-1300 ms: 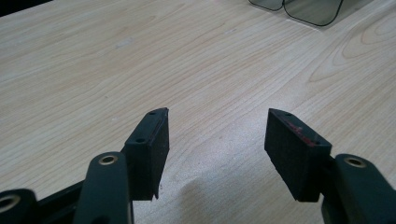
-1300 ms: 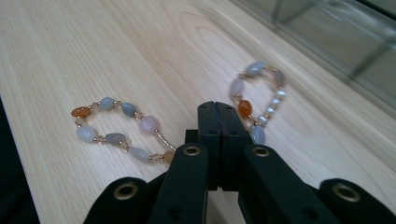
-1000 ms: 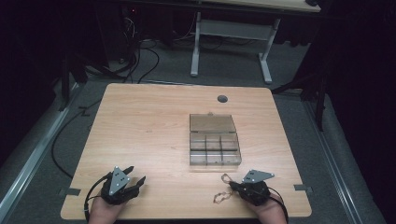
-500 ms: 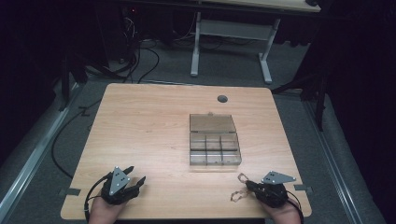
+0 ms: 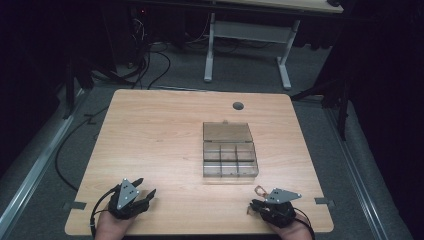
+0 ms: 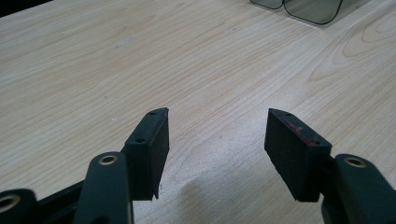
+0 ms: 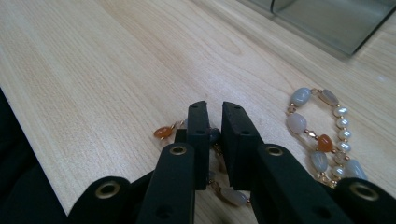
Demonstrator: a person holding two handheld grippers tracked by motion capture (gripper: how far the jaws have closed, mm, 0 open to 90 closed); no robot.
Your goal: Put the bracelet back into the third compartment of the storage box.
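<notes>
Beaded bracelet [image 7: 322,126]: light, limp, slippery; my right gripper [image 7: 215,140] pinches its string between beads. Left gripper [image 6: 215,140] open, empty.

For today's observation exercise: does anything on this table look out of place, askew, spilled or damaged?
Nothing looks spilled or damaged. The clear compartment box sits square on the table, lid open. The beaded bracelet is pinched in the right gripper near the table's front edge, outside the box. The left gripper is open and holds nothing.

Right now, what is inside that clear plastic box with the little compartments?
The clear plastic compartment box looks empty; its compartments show nothing. The beaded bracelet lies outside on the wooden table, pinched by the right gripper.
</notes>
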